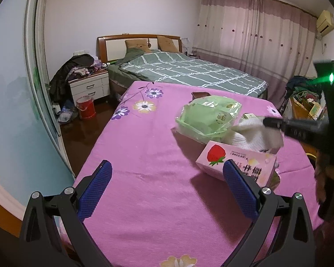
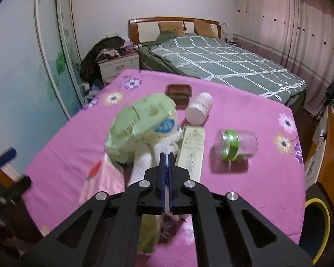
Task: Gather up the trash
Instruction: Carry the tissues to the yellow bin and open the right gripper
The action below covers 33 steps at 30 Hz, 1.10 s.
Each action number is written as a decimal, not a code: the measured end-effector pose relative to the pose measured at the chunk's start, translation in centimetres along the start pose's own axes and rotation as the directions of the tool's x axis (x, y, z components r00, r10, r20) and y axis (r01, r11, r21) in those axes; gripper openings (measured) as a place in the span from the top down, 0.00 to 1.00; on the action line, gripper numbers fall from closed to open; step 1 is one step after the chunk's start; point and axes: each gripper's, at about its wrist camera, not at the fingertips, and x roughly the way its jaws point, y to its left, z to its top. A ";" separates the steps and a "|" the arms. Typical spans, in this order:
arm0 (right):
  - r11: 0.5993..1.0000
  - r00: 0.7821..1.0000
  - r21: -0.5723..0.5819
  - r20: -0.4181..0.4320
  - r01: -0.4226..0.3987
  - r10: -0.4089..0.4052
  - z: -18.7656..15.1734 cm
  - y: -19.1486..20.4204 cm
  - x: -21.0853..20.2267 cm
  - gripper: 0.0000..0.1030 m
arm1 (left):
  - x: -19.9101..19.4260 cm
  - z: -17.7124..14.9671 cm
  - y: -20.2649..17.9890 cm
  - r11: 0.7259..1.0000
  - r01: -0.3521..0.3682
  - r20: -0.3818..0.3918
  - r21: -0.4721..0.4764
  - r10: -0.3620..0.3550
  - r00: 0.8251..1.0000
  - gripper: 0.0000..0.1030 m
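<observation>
While the right gripper (image 2: 166,155) is clamped on a white cloth (image 2: 144,164), the left gripper (image 1: 167,175) hangs wide open, empty, above the pink table cover (image 1: 144,155). Just beside the cloth lie a green packet (image 2: 140,124) and a pink strawberry box (image 1: 233,162).

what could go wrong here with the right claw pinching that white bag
1. The right claw is shut on only a thin fold of the white bag, so the fold may slip out if it is lifted.
2. The green packet sits bunched against the bag; pulling could drag or topple it.
3. The clear jar and white bottle lie on their sides nearby, so a sweep could set them rolling.
</observation>
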 end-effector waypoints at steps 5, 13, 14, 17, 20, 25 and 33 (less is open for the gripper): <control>1.000 0.998 -0.003 0.062 -0.024 0.024 2.4 0.6 -2.0 0.98 | 1.0 -0.4 -1.1 1.000 0.025 -0.028 0.019 -0.024 0.999 0.05; 1.000 0.985 -0.001 0.169 -0.012 0.012 5.6 0.2 -5.9 0.98 | 2.4 -1.2 -2.8 0.997 0.050 -0.068 0.056 -0.046 0.997 0.05; 1.000 0.983 0.004 0.184 -0.007 0.007 5.8 -0.2 -6.5 0.98 | 2.4 -1.3 -2.8 0.997 0.048 -0.068 0.057 -0.044 0.997 0.05; 1.000 0.975 0.027 0.222 0.007 -0.013 6.1 -1.6 -8.6 0.98 | 2.6 -1.3 -2.8 0.998 0.042 -0.074 0.053 -0.038 0.996 0.05; 0.998 0.970 0.046 0.241 0.031 -0.042 5.8 -3.1 -10.2 0.98 | 2.7 -1.2 -2.7 0.998 0.038 -0.075 0.052 -0.034 0.997 0.05; 0.988 0.954 0.113 0.265 0.110 -0.136 4.0 -7.4 -13.3 0.98 | 2.4 -0.9 -3.0 0.998 0.034 -0.067 0.060 -0.030 0.997 0.05; 0.922 0.902 0.262 0.251 0.286 -0.351 -1.0 -15.7 -18.3 0.98 | 1.2 -0.7 -4.1 0.996 0.035 -0.045 0.077 -0.032 0.998 0.05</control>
